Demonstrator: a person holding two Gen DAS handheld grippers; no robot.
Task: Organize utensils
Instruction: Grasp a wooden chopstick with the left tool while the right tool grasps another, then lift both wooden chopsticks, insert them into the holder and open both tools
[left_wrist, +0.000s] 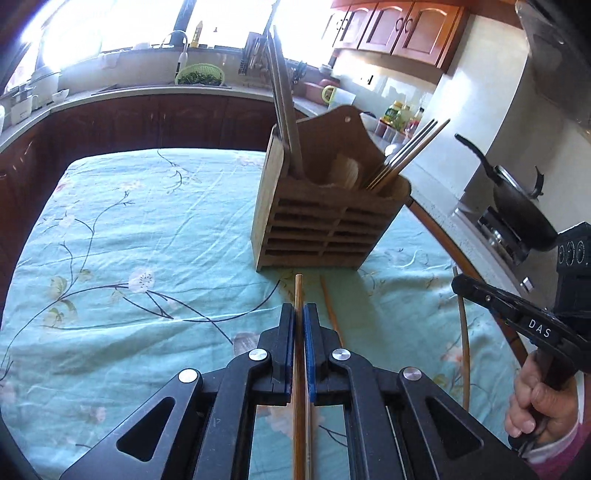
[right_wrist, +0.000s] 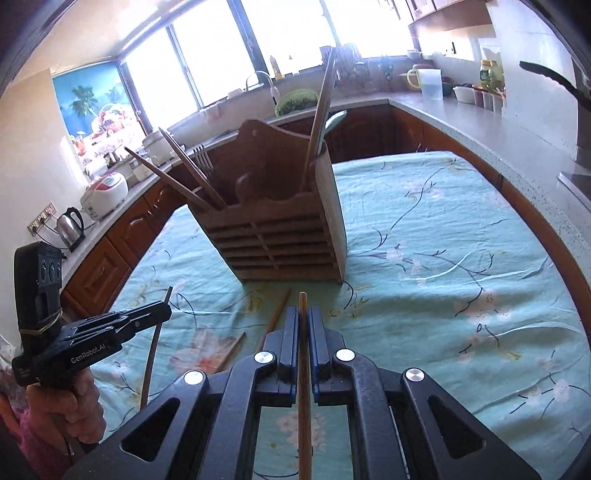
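each gripper, left and right, clenched on a chopstick

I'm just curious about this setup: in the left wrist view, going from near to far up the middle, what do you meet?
Left gripper shut on a chopstick → loose chopstick on the floral tablecloth → wooden utensil holder → green colander by the window.

Both the left claw and the right claw are black with blue pads. Each pinches a tan-brown chopstick. Under them the surface wears a mint-green cloth with dark branches and pale, perhaps pinkish, blossoms. Ahead stands a slatted brown wooden holder.
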